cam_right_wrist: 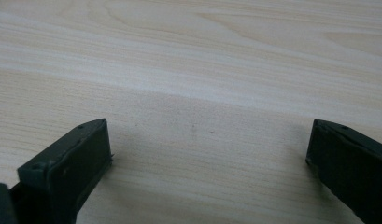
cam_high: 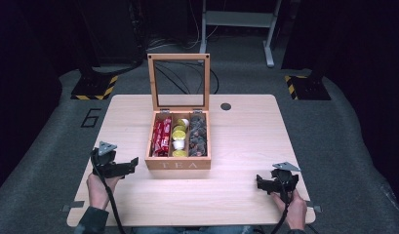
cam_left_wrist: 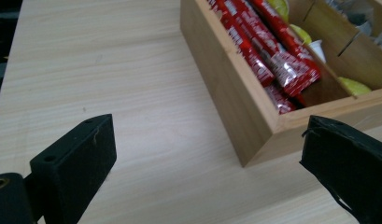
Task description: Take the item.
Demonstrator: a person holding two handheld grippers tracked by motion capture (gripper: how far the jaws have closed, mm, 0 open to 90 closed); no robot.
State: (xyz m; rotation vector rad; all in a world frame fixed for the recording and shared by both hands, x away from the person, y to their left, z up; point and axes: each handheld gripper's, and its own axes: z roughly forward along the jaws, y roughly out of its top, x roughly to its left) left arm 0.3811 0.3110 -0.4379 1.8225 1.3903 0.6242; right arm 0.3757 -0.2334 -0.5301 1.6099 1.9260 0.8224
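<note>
Both grippers wide open beside the open tea box

Now the wooden tea box point(cam_high: 178, 164) stands near the middle of the light wooden table point(cam_high: 246, 141), its glass-paned lid point(cam_high: 178, 82) hinged upright at the far side. It has 3 compartments: red packets point(cam_high: 161, 137) fill the left one, yellow and white pods point(cam_high: 178, 136) the middle one, and dark wrapped items point(cam_high: 197, 136) the right one. The word TEA is cut into the near wall.

The left gripper point(cam_high: 132, 164) hovers just beside the box's near left corner, held by the person's left hand point(cam_high: 98, 187). Its jaws stand wide apart and hold nothing. In the left gripper view the left gripper point(cam_left_wrist: 207, 154) looks past that corner, with the box point(cam_left_wrist: 226, 88) between and beyond the jaws and the red packets point(cam_left_wrist: 268, 51) lying slantwise inside.

The right gripper point(cam_high: 261, 183) sits low over the near right part of the table, well apart from the box, in the person's right hand point(cam_high: 294, 209). In the right gripper view the right gripper point(cam_right_wrist: 209, 154) has its jaws spread wide with nothing but bare table point(cam_right_wrist: 193, 70) between them.
</note>
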